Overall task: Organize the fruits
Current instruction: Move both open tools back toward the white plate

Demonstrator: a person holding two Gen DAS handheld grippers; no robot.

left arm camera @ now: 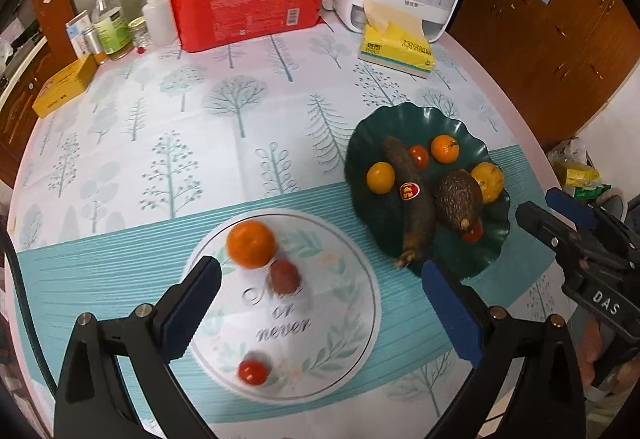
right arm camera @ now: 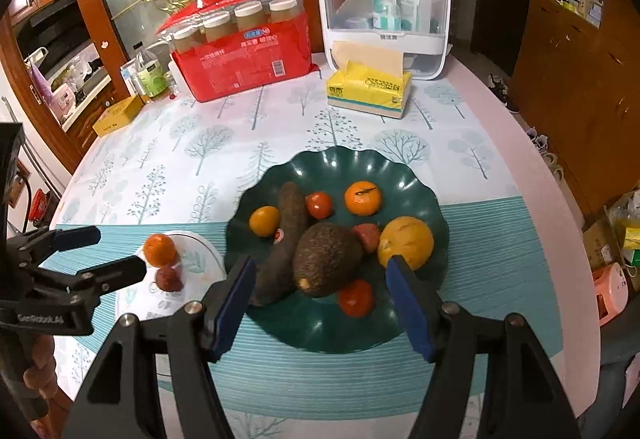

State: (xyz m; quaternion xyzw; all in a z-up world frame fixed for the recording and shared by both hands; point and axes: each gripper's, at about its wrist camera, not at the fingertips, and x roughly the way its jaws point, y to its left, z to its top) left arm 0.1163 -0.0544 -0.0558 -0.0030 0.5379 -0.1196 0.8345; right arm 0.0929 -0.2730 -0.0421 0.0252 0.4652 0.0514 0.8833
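A dark green scalloped plate (right arm camera: 320,167) (left arm camera: 380,131) holds an avocado (right arm camera: 326,259), a long brown fruit with a sticker (right arm camera: 286,207), a yellow fruit (right arm camera: 406,241), a mandarin (right arm camera: 362,198), tomatoes and other small fruit. To its left, a white printed plate (left arm camera: 340,279) (right arm camera: 200,259) carries an orange (left arm camera: 251,244), a dark red fruit (left arm camera: 284,276) and a cherry tomato (left arm camera: 252,371). My left gripper (left arm camera: 320,303) (right arm camera: 94,253) hovers wide open above the white plate with nothing in it. Over the near edge of the green plate my right gripper (right arm camera: 322,303) (left arm camera: 554,213) is open and empty.
At the back of the round table stand a red pack of jars (left arm camera: 248,3), a white organiser box (right arm camera: 384,11), a yellow tissue box (right arm camera: 370,89), several bottles (left arm camera: 112,27) and a yellow carton (left arm camera: 64,89). The tablecloth's tree print lies bare between them and the plates.
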